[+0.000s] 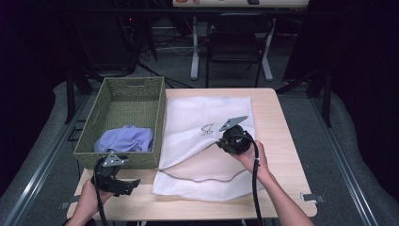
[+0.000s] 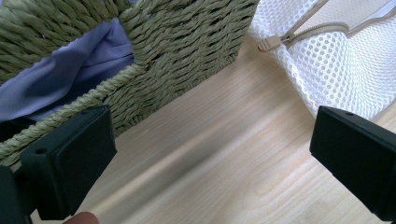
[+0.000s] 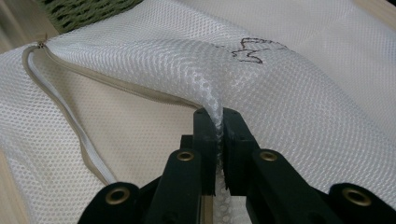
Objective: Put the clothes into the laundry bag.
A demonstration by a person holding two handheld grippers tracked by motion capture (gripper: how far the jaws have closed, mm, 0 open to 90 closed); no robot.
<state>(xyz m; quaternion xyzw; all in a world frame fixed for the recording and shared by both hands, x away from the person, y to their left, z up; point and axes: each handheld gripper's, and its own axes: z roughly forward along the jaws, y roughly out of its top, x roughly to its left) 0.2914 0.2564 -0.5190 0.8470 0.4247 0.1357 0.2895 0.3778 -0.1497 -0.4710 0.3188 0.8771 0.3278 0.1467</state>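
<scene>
While a fold of the white mesh laundry bag (image 3: 140,70) is pinched between its two black jaws, the right gripper (image 3: 218,140) is held above the light wooden table (image 1: 277,122), with the pinched netting drawn up into a ridge that runs away from the jaw tips. Just beyond that ridge, a dark scribbled mark (image 3: 252,50) is seen on the mesh. To the left of the jaws in the right gripper view, the bag's beige zipper (image 3: 70,116) is laid open in a long curve, so that the mouth of the bag gapes. In the high view, the same gripper (image 1: 225,136) is seen over the middle of the bag (image 1: 207,113), the upper layer being lifted off the lower one.

The left gripper (image 2: 210,154) is kept low over bare table, its jaws spread wide with nothing between them. Close behind its left jaw, the wall of the green woven basket (image 2: 187,42) is found, and a lilac cloth (image 2: 65,74) is seen through the basket's handle hole. Ahead and to the right of the jaws, the zipper pull (image 2: 271,43) rests at the edge of the bag.
</scene>
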